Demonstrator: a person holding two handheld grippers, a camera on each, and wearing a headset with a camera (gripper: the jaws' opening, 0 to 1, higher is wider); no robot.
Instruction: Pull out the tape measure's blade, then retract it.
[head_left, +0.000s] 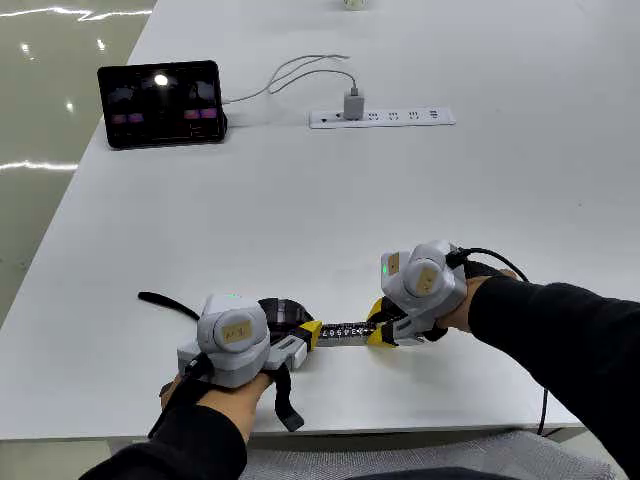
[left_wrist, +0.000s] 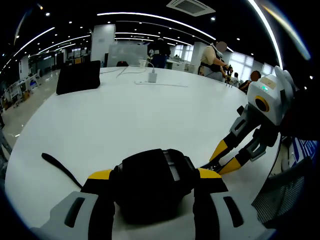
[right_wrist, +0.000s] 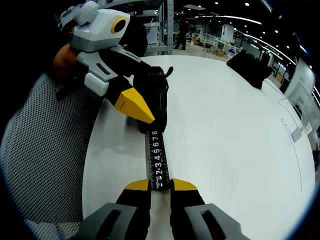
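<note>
Table (head_left: 400, 200): white, wide, with your work at its near edge. Tablet (head_left: 162, 103) stands far left, screen lit. Power strip (head_left: 382, 117) lies far centre, well apart from the work.

Left gripper (left_wrist: 155, 175): your left hand has it at the near edge, jaws spread to the width of the tape measure case (left_wrist: 150, 195) and pressed against both its sides. In the head view this gripper (head_left: 300, 340) is left of the other one.

Right gripper (right_wrist: 160, 186): jaws pinched narrow on the tip end of the blade (right_wrist: 156, 157). In the head view it (head_left: 378, 325) is just right of the case (head_left: 285, 313).

Blade (head_left: 343, 331): a short length is out, running straight from the case to the right jaws, low over the table. Numerals 1 to 8 read in the right gripper view.

Strap (head_left: 165, 303): black, lying flat on the table left of the case.

Charger (head_left: 354, 104): white, plugged into the power strip.
</note>
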